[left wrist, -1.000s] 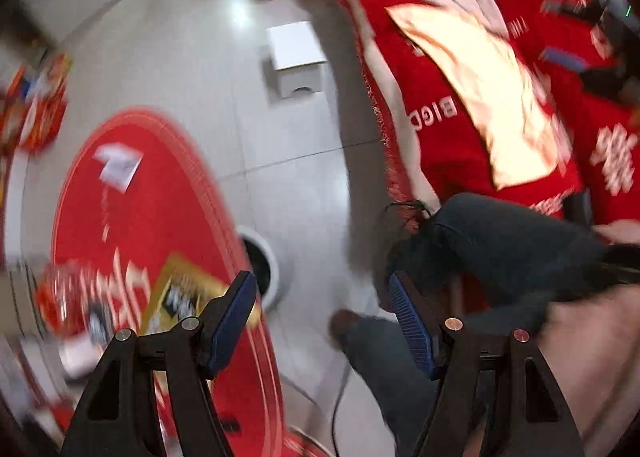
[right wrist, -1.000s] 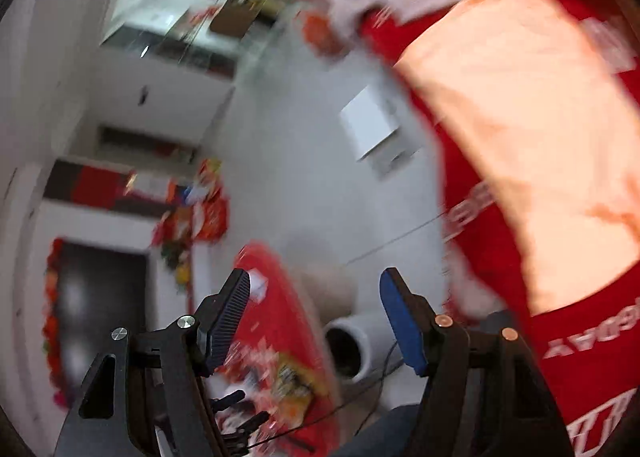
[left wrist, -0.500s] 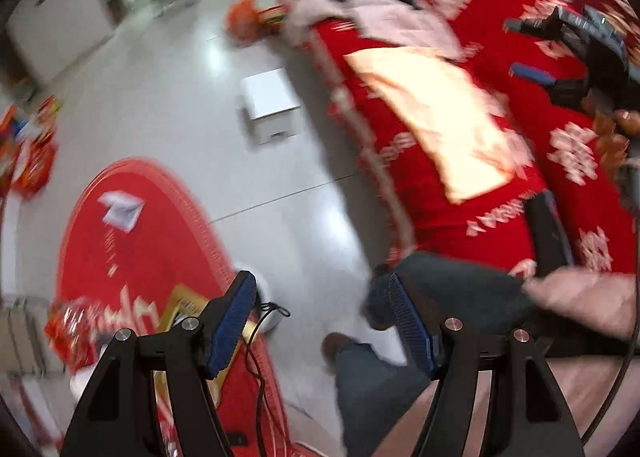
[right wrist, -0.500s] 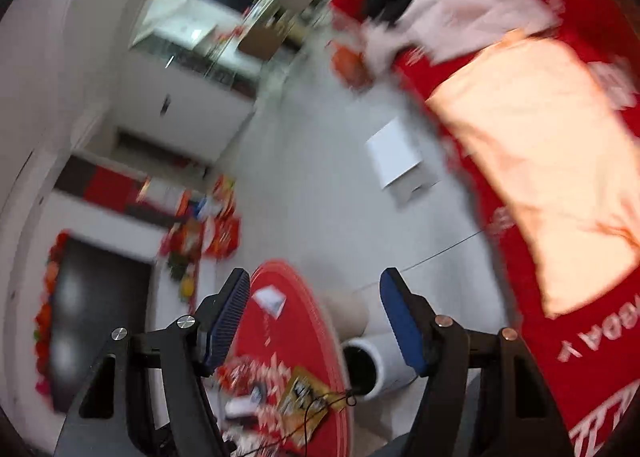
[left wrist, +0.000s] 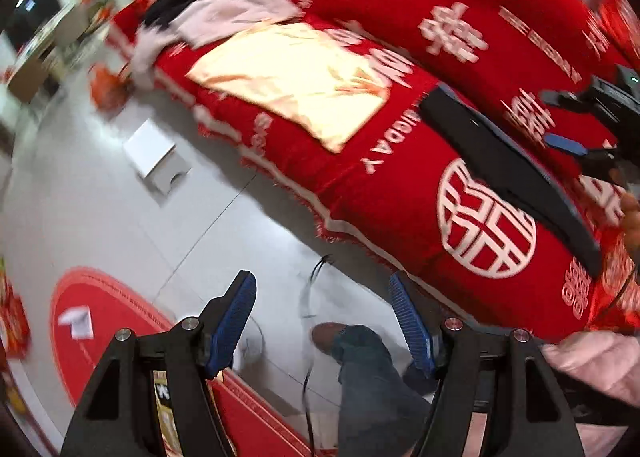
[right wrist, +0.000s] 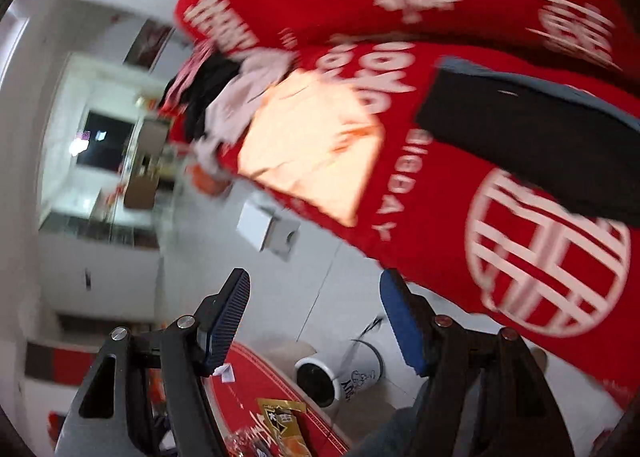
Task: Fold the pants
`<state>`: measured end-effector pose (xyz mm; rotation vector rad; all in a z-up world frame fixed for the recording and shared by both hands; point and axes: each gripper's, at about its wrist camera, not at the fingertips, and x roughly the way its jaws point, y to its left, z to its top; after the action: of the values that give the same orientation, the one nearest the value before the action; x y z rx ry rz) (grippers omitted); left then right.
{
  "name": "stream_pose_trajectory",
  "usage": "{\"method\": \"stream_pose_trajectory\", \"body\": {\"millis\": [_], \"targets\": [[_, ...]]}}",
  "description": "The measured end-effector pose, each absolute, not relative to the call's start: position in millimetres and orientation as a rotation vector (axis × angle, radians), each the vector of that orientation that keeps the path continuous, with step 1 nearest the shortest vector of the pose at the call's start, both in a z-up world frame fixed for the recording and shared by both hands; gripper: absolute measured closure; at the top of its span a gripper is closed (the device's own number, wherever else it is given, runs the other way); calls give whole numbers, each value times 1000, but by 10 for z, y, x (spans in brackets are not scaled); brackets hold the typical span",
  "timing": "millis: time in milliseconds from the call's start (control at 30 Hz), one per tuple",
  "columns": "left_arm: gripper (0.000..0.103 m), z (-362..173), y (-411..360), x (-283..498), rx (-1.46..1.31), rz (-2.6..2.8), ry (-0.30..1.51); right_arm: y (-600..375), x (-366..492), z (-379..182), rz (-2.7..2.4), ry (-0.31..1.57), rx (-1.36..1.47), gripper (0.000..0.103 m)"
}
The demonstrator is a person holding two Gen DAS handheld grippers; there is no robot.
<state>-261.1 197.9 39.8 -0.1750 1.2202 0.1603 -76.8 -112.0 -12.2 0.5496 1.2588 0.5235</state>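
Dark folded pants [left wrist: 508, 173] lie flat on the red patterned sofa cover [left wrist: 392, 193]; they also show in the right wrist view [right wrist: 532, 141]. A peach folded garment [left wrist: 292, 81] lies to their left, also in the right wrist view [right wrist: 316, 149]. My left gripper [left wrist: 322, 301] is open and empty, held over the floor in front of the sofa. My right gripper [right wrist: 314, 311] is open and empty; it also shows in the left wrist view [left wrist: 568, 125] at the far right, above the sofa.
A heap of pink, white and black clothes [left wrist: 208, 5] sits at the sofa's far end. A white box [left wrist: 154, 155] stands on the pale tiled floor. A red round rug [left wrist: 104, 321] and a white cylinder [right wrist: 340, 373] are near my feet [left wrist: 332, 333].
Both cameras have swung from the floor toward the sofa. The dark pants and the sofa's round emblem have come into view. Both grippers stay open.
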Motion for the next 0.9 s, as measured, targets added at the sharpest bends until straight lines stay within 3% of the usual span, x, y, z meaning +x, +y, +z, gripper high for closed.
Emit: {"method": "stream_pose_trajectory", "body": {"millis": [267, 567, 700, 900], "targets": [[33, 545, 778, -2014, -90, -27, 1181, -2865, -1607, 185, 298, 1143, 456, 16], [33, 969, -251, -1352, 89, -165, 1083, -4545, -2074, 328, 24, 1085, 535, 15], [33, 716, -483, -856, 170, -193, 1135, -4755, -1912, 175, 1, 1085, 624, 15], [33, 8, -630, -19, 284, -235, 1231, -4382, -1211, -481, 38, 1193, 736, 15]]}}
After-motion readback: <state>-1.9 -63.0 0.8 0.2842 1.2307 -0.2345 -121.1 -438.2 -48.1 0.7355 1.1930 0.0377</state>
